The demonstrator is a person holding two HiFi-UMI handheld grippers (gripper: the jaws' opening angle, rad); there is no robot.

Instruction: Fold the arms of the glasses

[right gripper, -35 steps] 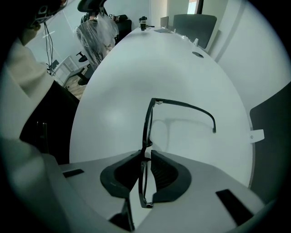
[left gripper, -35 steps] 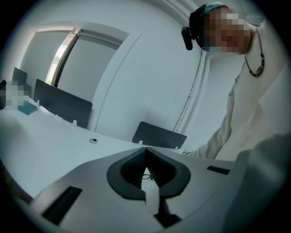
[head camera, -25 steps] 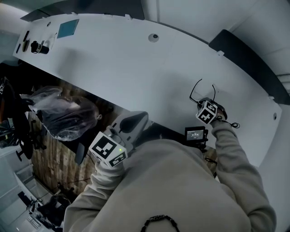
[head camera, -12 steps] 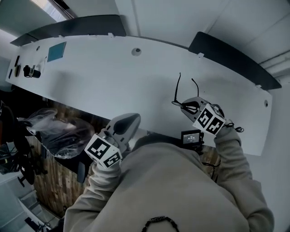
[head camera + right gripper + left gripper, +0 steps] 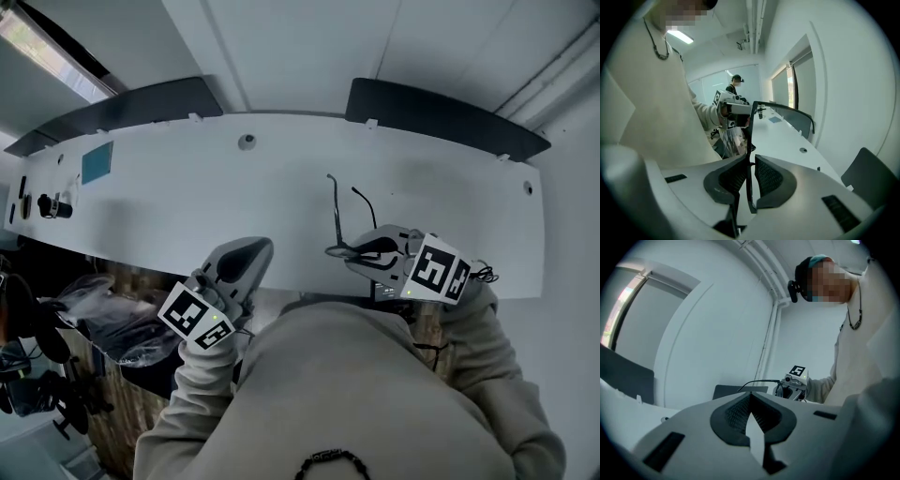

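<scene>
Clamping one glasses pair [image 5: 334,208] in right tool [image 5: 361,251]; left tool [image 5: 251,251] closed.

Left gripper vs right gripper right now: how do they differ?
Left gripper has jaws touching; right gripper has them slightly apart. Left gripper holds nothing; right gripper clamps the glasses, arms unfolded. Both carry a marker cube.

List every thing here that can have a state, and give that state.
glasses: both arms unfolded, held in the air.
right gripper: shut on the glasses.
left gripper: shut, empty.
</scene>
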